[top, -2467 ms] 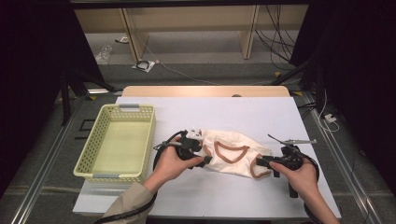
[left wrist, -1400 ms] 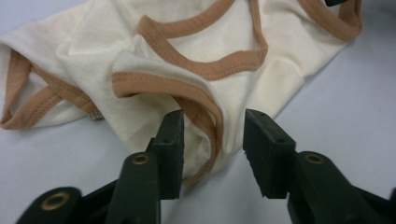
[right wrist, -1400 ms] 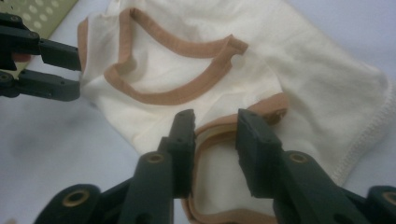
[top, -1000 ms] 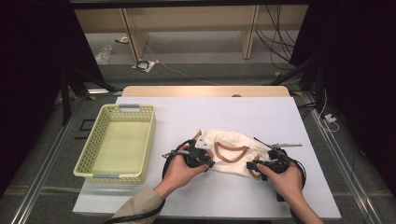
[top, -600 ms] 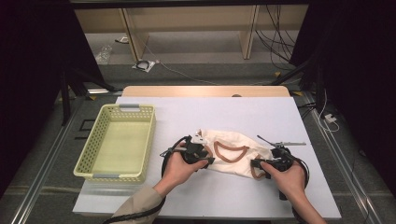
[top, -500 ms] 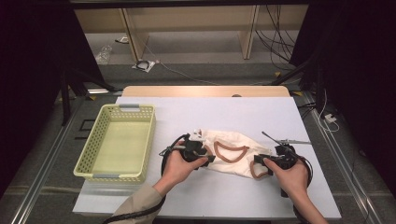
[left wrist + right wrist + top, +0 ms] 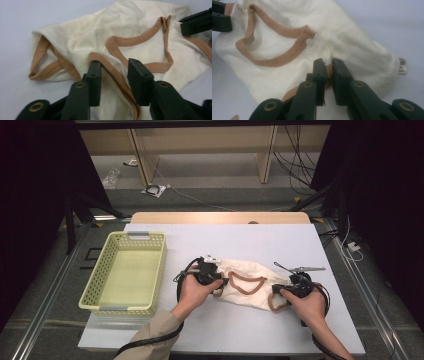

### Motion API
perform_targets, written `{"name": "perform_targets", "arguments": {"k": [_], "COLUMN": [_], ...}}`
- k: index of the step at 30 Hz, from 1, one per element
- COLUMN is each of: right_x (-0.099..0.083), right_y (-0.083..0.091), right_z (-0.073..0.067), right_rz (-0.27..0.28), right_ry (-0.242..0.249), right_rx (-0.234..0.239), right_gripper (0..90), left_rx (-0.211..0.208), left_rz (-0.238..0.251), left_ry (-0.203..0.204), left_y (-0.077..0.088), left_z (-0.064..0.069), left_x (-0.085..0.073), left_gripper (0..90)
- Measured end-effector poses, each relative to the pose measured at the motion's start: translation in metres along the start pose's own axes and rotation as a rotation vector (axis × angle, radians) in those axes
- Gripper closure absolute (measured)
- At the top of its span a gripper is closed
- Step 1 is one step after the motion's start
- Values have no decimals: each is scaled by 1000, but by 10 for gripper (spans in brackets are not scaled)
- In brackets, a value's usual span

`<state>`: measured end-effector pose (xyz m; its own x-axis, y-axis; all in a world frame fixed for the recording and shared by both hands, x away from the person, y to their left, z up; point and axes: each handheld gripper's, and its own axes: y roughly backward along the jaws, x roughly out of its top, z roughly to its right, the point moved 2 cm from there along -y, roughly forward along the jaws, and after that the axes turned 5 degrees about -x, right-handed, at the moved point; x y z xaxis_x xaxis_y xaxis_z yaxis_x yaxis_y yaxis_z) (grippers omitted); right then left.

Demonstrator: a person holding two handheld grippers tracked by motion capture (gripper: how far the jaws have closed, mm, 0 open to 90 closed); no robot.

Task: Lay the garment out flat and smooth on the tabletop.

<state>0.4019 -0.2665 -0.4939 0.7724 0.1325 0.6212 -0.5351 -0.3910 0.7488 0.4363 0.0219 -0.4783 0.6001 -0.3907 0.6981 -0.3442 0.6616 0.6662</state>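
While tools (image 7: pixel 278 289) pinch its trim, garment (image 7: pixel 250 270) lies mid-table (image 7: pixel 250 240).

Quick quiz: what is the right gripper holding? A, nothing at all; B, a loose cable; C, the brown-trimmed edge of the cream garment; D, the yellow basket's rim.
C: in the right gripper view, the right gripper has its jaws pinched on a brown-trimmed fold of the cream garment.

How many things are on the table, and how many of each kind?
Cream garment with tan trim: 1
Yellow-green plastic basket: 1
Black hand-held grippers: 2, the left gripper and the right gripper
Total: 4
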Motion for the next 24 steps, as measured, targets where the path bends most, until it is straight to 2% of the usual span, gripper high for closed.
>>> {"name": "perform_targets", "arguments": {"k": [3, 5, 8, 9, 12, 14, 17, 20, 22, 24], "right_x": [1, 1, 1, 1, 1, 1, 1, 1, 1, 0], "right_y": [3, 4, 7, 7, 8, 7, 7, 7, 6, 6], "right_z": [-2, -3, -5, -5, -6, -6, -6, -6, -6, -6], "right_rz": [14, 24, 31, 34, 35, 31, 28, 31, 26, 24], "right_ry": [24, 38, 48, 47, 49, 53, 57, 56, 54, 57], "right_rx": [-2, -3, -5, -4, -4, -7, -10, -9, -5, -3], "right_gripper": [824, 824, 824, 824, 824, 824, 824, 824, 824, 824], "left_rx": [-18, -2, 2, 11, 43, 60, 58, 48, 41, 58], "left_rz": [-5, -9, 4, 6, 24, 28, 9, -6, -15, -19], "left_ry": [0, -18, -10, -6, 14, 24, 52, 42, 22, 1], "left_y": [-1, 1, 7, 9, 13, 13, 8, 1, -2, -4], "left_z": [2, 3, 3, 3, 1, -2, -7, -7, -3, -1], "left_x": [-2, -3, -4, -4, -2, -1, 0, 1, 1, 1], "left_gripper": [765, 834, 833, 807, 603, 514, 410, 428, 541, 647]}}
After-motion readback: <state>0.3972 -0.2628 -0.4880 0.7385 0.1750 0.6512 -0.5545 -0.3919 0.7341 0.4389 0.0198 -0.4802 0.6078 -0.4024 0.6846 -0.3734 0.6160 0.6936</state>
